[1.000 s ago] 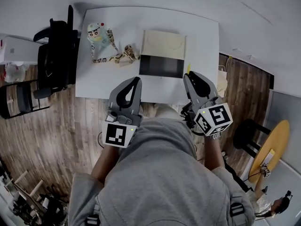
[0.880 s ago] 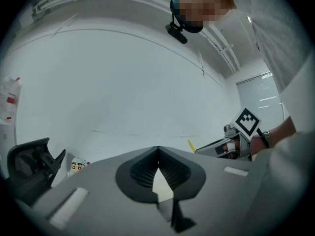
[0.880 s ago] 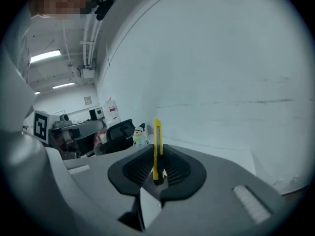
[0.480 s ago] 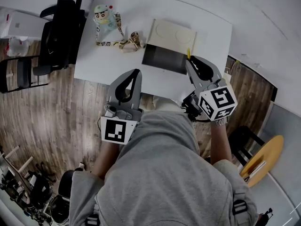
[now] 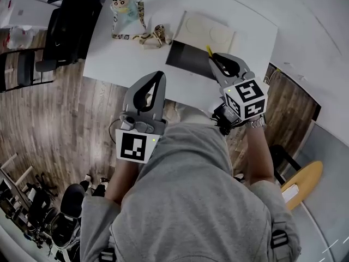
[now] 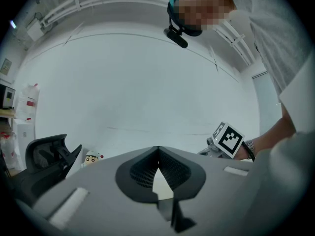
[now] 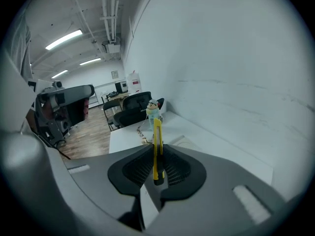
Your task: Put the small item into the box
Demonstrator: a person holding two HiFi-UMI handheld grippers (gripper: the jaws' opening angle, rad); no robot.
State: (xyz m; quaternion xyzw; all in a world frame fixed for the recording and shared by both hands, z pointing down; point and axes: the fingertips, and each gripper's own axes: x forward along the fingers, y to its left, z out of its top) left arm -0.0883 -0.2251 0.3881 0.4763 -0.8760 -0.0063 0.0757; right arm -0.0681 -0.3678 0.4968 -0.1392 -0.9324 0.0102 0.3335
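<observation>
A slim yellow item like a utility knife [image 7: 157, 141] stands clamped between the jaws of my right gripper [image 7: 156, 156]. In the head view its yellow tip [image 5: 208, 49] pokes out ahead of the right gripper [image 5: 216, 60], just over the right side of the open box [image 5: 188, 61]. The box has a dark inside, and its pale lid [image 5: 210, 33] lies folded back behind it. My left gripper [image 5: 156, 79] hangs at the table's front edge, left of the box. Its jaws [image 6: 157, 151] are shut with nothing between them.
A white table [image 5: 125, 59] carries a cartoon figure bottle [image 5: 124, 4] and a patterned strap [image 5: 147, 36] at the back left. Black office chairs [image 5: 71, 15] stand left of the table. A white wall lies close behind, and there is wooden floor below.
My right gripper has moved forward and left with the yellow item, from the table's front edge to the box's right side. The left gripper has hardly moved.
</observation>
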